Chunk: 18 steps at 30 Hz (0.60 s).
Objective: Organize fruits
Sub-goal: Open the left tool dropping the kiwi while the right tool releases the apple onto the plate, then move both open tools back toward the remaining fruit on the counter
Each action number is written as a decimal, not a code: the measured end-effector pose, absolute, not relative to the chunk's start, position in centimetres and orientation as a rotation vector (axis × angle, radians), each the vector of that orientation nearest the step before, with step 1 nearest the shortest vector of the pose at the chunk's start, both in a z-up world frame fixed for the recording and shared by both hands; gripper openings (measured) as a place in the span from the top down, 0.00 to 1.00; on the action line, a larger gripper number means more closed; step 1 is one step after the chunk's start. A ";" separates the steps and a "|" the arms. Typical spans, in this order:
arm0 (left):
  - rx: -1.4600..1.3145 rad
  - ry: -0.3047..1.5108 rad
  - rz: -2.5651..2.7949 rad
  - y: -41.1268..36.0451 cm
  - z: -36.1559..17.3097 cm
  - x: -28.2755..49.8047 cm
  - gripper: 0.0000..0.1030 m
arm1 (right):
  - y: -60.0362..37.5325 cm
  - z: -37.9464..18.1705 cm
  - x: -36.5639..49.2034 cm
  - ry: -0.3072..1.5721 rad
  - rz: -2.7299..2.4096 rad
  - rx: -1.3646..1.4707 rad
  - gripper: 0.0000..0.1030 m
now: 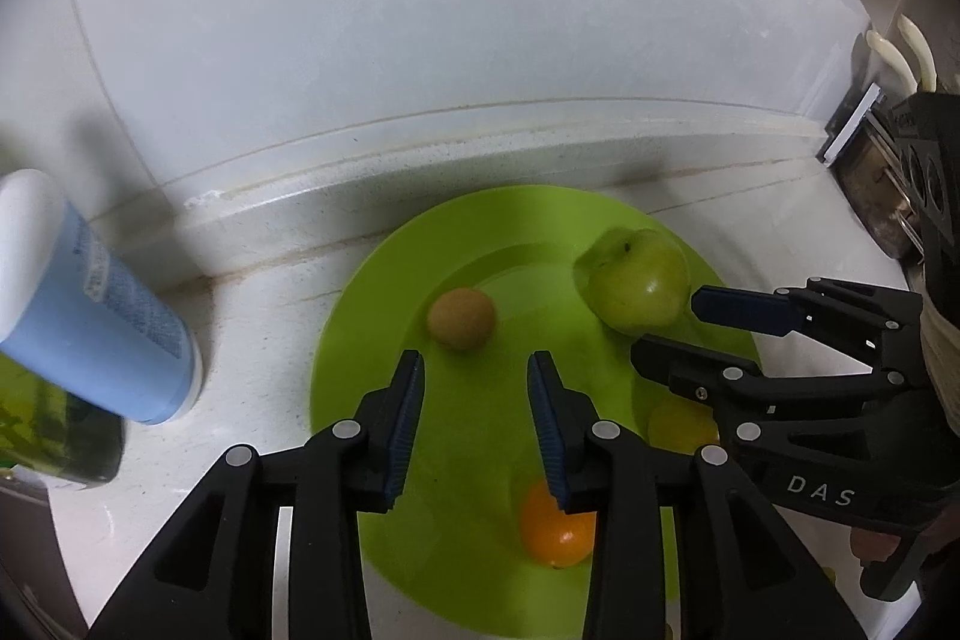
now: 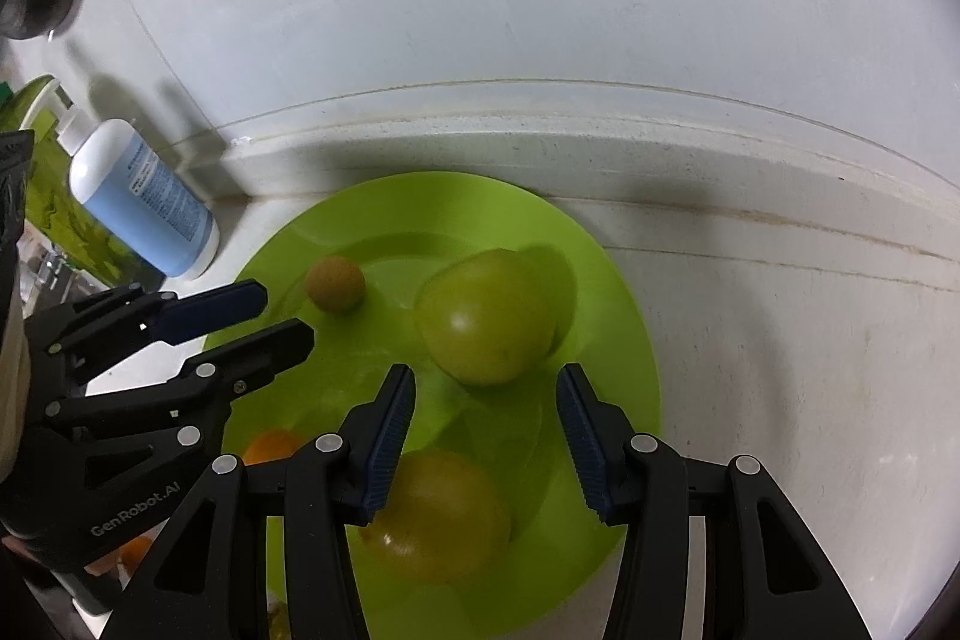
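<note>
A lime-green plate [image 1: 360,340] [image 2: 612,340] lies on a white counter against the wall. On it rest a small brown round fruit [image 1: 462,319] [image 2: 335,283], a green apple [image 1: 636,280] [image 2: 486,316], an orange [image 1: 555,529] [image 2: 273,445] and a yellow-green fruit [image 2: 438,514] [image 1: 681,427], partly hidden in the left wrist view. My left gripper [image 1: 477,358] [image 2: 287,313] hovers open over the plate's left half, nothing between its pads; the orange sits under its right finger. My right gripper [image 2: 486,373] [image 1: 666,325] stands open just in front of the apple, above the yellow-green fruit.
A blue bottle with a white cap [image 1: 90,304] [image 2: 144,202] stands left of the plate, with a green-labelled container [image 2: 66,214] behind it. The white wall and a raised ledge [image 2: 660,142] run close behind the plate. Dark kitchen items [image 1: 870,184] crowd the right edge.
</note>
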<state>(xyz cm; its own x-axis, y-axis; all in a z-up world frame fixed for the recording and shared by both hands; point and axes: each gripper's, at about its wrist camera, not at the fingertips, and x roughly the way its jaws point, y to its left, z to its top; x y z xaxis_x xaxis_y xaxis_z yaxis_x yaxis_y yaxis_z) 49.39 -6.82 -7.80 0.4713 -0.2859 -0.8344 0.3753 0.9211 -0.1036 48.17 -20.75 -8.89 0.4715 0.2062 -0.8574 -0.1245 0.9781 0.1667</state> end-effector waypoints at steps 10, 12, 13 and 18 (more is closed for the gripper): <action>0.087 0.894 -0.390 -5.2 -3.8 45.4 0.54 | -21.2 -6.4 45.0 0.985 0.193 0.109 0.51; 0.090 0.869 -0.394 -4.9 -2.8 44.2 0.50 | -21.0 -5.4 43.6 0.955 0.184 0.101 0.51; 0.092 0.854 -0.397 -4.8 -2.4 43.6 0.50 | -20.9 -5.0 43.0 0.939 0.182 0.099 0.51; 0.103 0.774 -0.413 -4.8 -0.1 40.3 0.44 | -20.9 -2.6 39.8 0.862 0.156 0.079 0.51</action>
<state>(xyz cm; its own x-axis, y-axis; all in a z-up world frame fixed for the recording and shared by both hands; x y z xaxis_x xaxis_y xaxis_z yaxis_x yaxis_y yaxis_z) 40.35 -4.84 -0.11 0.6397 -0.3242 -0.6968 0.3986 0.9152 -0.0599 39.77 -20.87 -2.62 0.6405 0.1690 -0.7491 -0.1050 0.9856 0.1326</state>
